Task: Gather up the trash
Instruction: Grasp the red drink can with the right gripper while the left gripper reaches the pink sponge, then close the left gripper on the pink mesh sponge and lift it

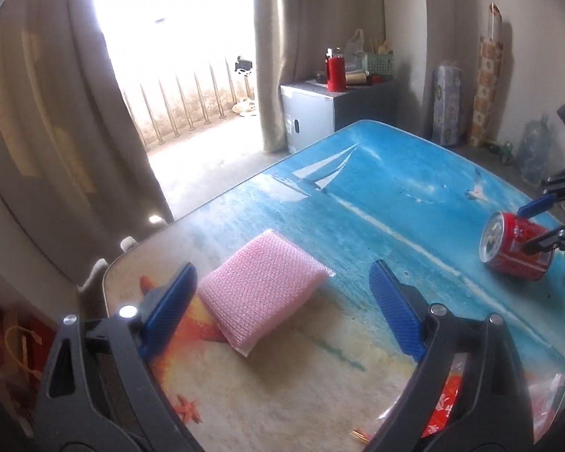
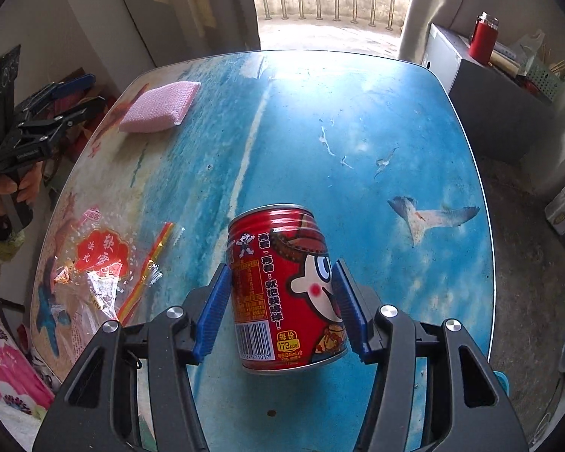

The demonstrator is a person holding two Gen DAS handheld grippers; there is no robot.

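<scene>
A: Where is the trash?

B: In the right wrist view a red drink can (image 2: 288, 290) sits at the centre bottom of the frame, between the blue pads (image 2: 211, 314) of the right gripper (image 2: 282, 312). Both pads press on its sides, so the gripper is clamped on the can. In the left wrist view the same can lies tilted at the right edge of the frame, its end facing the camera, with the right gripper's fingers on it.

A: Anything in the can?

B: I cannot tell; its top is not readable from either view.

A: Other litter?

B: A clear plastic wrapper (image 2: 98, 263) with red print lies on the table (image 2: 395, 113) at the lower left of the right wrist view, well apart from the can. A pink sponge (image 1: 261, 290) rests near the table's edge, at the upper left in that view.

A: And the left gripper?

B: The left gripper (image 1: 282, 301) stands with its jaws wide apart, nothing between the pads. In its own view the sponge lies just ahead of them, untouched. A hand (image 2: 7, 192) grips its handle at the left edge of the right wrist view.

A: Any containers in the room?

B: A green basket (image 1: 379, 63) holding sticks stands on a grey cabinet (image 1: 320, 113) at the upper centre of the left wrist view, beside a red flask (image 1: 336, 71).
</scene>
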